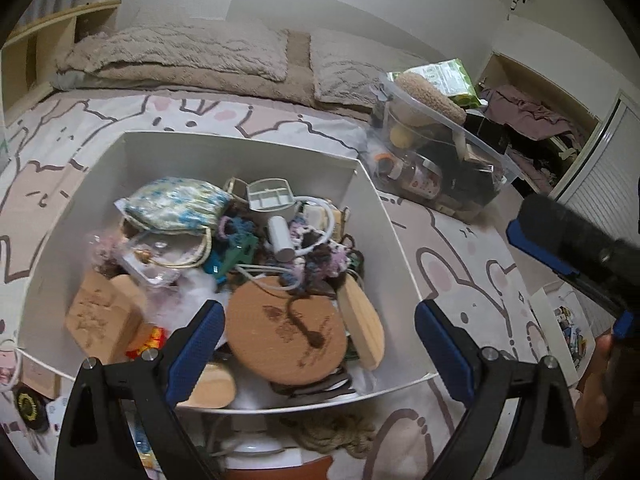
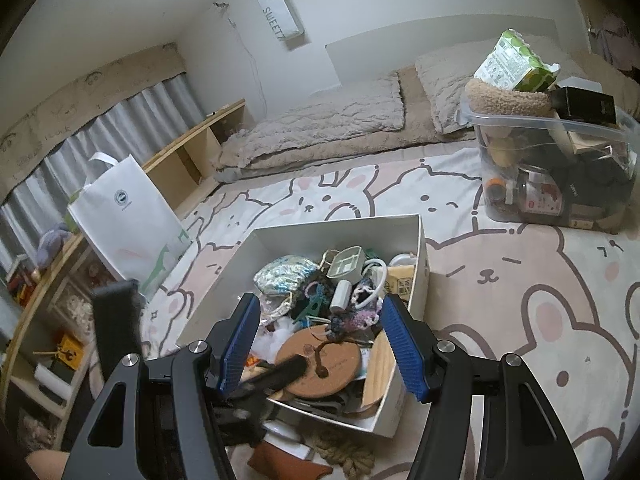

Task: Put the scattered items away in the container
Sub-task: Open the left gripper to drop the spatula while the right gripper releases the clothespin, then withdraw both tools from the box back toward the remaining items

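The left hand-held gripper [image 1: 320, 344] hangs wide and empty over the white box [image 1: 372, 200]; a rope coil [image 1: 336, 434] lies just outside its near wall, nearer this hand.

Open box [image 1: 372, 200] on bed cover [image 1: 460, 272], cork disc [image 1: 286, 328] among clutter inside near front wall, lidless bin [image 1: 472, 148] behind right, 2 pillows [image 1: 180, 52] beyond, rope [image 1: 336, 436] before box.
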The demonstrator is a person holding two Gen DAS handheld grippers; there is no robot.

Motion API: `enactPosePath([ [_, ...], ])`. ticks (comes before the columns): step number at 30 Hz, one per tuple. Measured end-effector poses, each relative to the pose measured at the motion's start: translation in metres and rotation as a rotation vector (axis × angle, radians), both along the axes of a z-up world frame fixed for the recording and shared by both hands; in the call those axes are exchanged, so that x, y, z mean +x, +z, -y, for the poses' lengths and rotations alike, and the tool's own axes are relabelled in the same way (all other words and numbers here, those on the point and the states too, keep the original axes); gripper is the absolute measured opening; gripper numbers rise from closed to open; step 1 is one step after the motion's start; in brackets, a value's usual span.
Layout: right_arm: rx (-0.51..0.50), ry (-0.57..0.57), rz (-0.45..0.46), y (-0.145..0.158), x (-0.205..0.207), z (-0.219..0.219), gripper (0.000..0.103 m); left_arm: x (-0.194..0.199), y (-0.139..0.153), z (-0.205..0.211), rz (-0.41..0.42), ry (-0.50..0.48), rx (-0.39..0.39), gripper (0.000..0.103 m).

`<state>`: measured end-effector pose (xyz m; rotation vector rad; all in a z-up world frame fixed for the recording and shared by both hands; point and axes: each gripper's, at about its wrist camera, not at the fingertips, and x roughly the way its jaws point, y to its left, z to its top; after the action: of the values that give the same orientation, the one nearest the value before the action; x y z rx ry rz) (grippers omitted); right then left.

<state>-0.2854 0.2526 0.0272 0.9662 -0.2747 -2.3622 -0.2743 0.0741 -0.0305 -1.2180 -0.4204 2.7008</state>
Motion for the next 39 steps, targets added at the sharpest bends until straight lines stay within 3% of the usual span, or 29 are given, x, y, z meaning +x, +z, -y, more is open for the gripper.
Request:
enactPosePath([
  [12, 0.092, -0.052, -0.056, -0.012, 0.017, -0.001, 0.064, 0.022, 0.013, 0.026, -0.058, 0.026, -0.054, 0.098],
  [13, 0.100, -0.056, -0.065, -0.012, 0.019, 0.000, 0.068, 0.023, 0.014, 0.027, -0.062, 0.028, -0.056, 0.100],
  [15, 0.118, -0.063, -0.086, -0.013, 0.024, 0.001, 0.100, 0.027, 0.016, 0.032, -0.076, 0.032, -0.056, 0.103],
  [16, 0.124, -0.064, -0.099, -0.013, 0.027, 0.002, 0.101, 0.029, 0.018, 0.034, -0.084, 0.033, -0.056, 0.103],
  [32, 0.171, -0.114, -0.189, -0.004, 0.047, 0.005, 0.103, 0.055, 0.040, 0.048, -0.185, 0.036, -0.149, 0.103],
  [39, 0.177, -0.108, -0.209, -0.001, 0.056, 0.010, 0.103, 0.060, 0.043, 0.054, -0.195, 0.055, -0.137, 0.103],
])
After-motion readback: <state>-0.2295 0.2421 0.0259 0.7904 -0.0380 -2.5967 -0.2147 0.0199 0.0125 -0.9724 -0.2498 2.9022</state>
